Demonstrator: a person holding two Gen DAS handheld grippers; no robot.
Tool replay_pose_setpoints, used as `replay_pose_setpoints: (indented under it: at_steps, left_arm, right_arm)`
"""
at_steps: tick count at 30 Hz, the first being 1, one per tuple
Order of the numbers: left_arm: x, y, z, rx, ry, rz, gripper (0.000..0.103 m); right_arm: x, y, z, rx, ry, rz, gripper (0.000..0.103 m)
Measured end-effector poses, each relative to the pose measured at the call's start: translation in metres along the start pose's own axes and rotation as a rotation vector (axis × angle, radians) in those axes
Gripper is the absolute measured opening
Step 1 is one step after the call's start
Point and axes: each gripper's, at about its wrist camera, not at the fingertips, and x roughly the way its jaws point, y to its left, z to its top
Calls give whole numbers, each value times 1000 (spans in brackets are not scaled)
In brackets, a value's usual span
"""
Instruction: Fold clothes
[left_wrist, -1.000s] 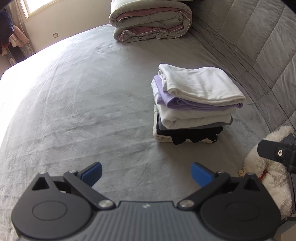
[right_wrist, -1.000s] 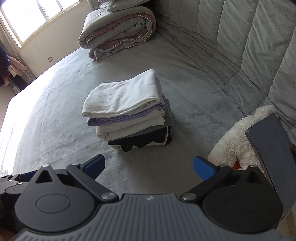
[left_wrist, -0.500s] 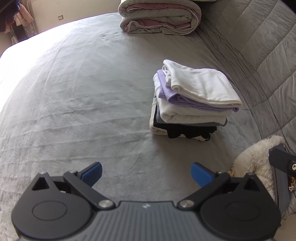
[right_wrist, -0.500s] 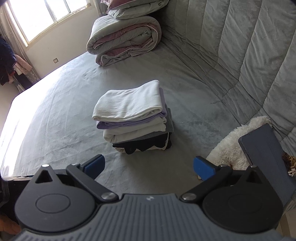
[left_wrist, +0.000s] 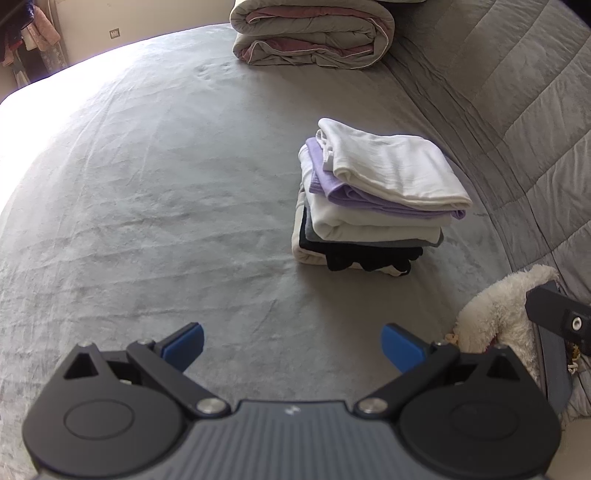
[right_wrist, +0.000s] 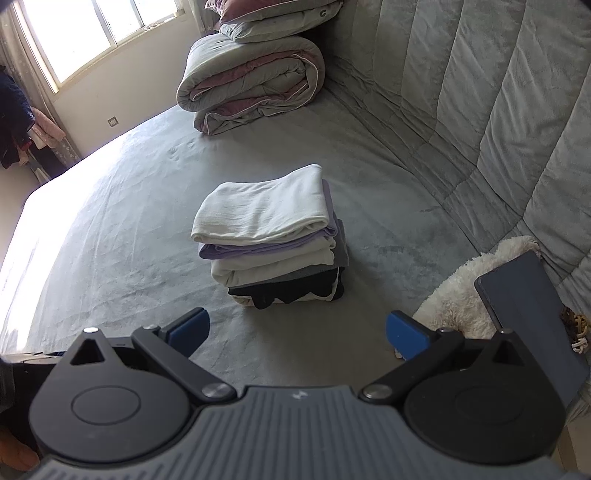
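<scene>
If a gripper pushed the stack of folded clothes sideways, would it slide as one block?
Probably not. The stack of folded clothes is soft layers with uneven edges, so upper layers would likely shear off. The white folded garment on top looks limp, and the grey plush bed cover would likely drag.

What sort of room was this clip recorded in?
Most likely a bedroom: a wide grey bed with a rolled duvet and pillows at its far end, and clothes hanging by the window.

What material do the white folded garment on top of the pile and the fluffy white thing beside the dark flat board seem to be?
White folded garment: probably thin matte cotton-like cloth; fine crinkles and soft rounded folds show. Fluffy white thing beside the dark flat board: likely plush or fake fur, its surface shaggy and tufted. I cannot confirm the fibre.
</scene>
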Motion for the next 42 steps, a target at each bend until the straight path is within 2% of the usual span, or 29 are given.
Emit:
replay_pose_setpoints:
  at_steps: [24, 34, 42]
  left_arm:
    - [-10, 3, -6, 19, -15, -8, 102]
    - [-24, -8, -28, 98, -126, 54, 102]
    - [-43, -12, -69, 186, -263, 97, 102]
  right_arm:
    - [-11, 15, -4, -28, -10, 2, 103]
    - [-9, 12, -17, -15, -27, 23, 103]
    - [-33, 21, -58, -73, -110, 64, 103]
